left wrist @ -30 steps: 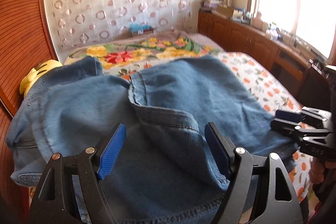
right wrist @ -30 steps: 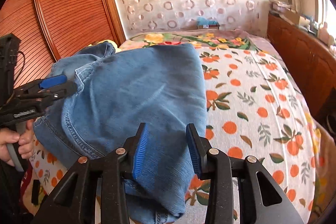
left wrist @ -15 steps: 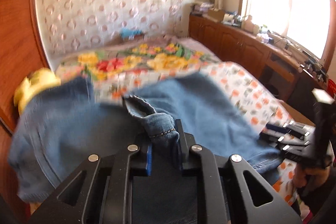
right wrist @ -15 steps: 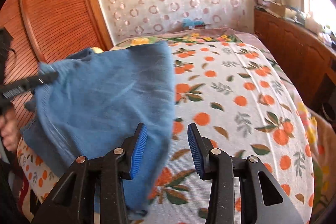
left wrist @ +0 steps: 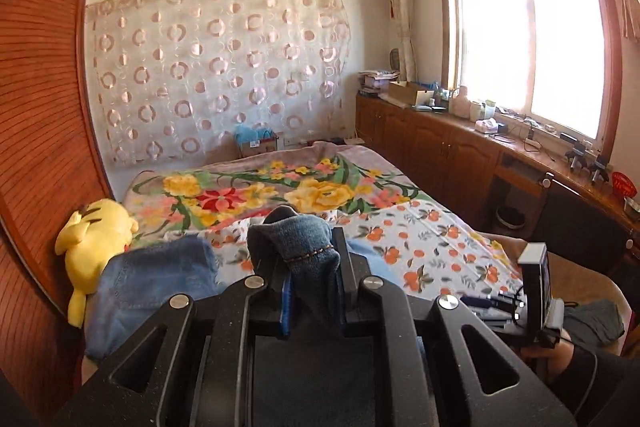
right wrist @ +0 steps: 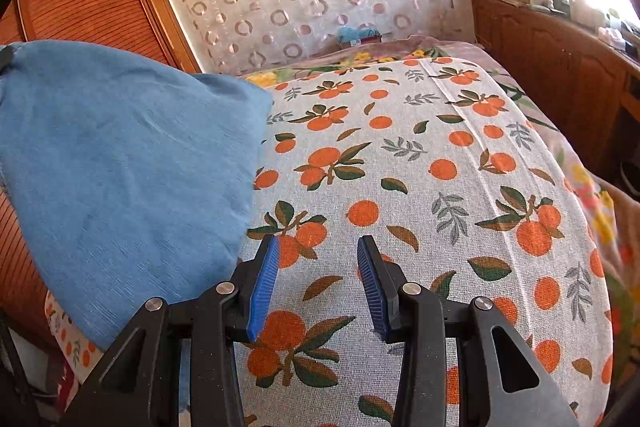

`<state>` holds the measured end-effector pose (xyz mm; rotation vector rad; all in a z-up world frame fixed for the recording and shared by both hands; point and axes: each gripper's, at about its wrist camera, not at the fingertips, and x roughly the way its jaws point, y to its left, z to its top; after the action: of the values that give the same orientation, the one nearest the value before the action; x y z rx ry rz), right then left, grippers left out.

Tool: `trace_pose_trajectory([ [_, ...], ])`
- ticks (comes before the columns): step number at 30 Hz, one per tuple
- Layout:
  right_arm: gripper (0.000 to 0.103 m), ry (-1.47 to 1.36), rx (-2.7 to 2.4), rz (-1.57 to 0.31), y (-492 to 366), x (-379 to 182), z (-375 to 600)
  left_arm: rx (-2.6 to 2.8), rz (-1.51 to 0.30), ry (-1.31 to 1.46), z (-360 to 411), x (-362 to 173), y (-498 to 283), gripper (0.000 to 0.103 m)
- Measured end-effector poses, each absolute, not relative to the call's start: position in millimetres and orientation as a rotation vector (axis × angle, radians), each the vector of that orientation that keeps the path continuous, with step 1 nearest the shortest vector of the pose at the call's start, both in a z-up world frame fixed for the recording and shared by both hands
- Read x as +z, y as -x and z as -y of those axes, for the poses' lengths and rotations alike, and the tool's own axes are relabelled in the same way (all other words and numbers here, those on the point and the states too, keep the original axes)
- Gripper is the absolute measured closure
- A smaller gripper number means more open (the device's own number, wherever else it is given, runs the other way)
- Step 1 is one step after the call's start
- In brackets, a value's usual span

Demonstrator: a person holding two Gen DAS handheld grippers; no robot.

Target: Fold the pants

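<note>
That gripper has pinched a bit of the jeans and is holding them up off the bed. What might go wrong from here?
The left gripper clamps only a small bunched fold near a seam of the jeans, so the heavy denim could slip out. The right gripper is open over the orange-print sheet with nothing between its pads, so the jeans hang from one point and may fold crooked. The yellow plush toy sits beside the denim and could get snagged.

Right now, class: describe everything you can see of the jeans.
The jeans are blue denim with tan stitching along a hem. A bunched fold is pinched between the fingers of the left gripper, which has just closed and holds it raised. The rest hangs slack over the orange-print bedsheet, left of the open right gripper.
</note>
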<state>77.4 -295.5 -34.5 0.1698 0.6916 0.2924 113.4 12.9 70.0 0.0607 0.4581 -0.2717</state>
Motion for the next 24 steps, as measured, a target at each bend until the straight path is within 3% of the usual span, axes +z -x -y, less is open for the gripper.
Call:
trace_pose_trajectory([
  [6, 0.061, -0.125, 0.295, -0.687, -77, -35, 290, -0.194, -0.585, -0.025, -53, 9, -99, 0.086],
  [11, 0.061, -0.121, 0.296, -0.694, -80, -36, 293, -0.177, -0.668, 0.025, -73, -28, -90, 0.077],
  [15, 0.061, -0.117, 0.297, -0.697, -80, -36, 293, -0.175, -0.651, 0.049, -78, -28, -77, 0.069],
  [18, 0.061, -0.114, 0.298, -0.700, -81, -36, 293, -0.155, -0.604, 0.068, -86, -18, -74, 0.056],
  [24, 0.061, -0.106, 0.296, -0.701, -80, -36, 293, -0.129, -0.588, 0.038, -94, -8, -105, 0.055],
])
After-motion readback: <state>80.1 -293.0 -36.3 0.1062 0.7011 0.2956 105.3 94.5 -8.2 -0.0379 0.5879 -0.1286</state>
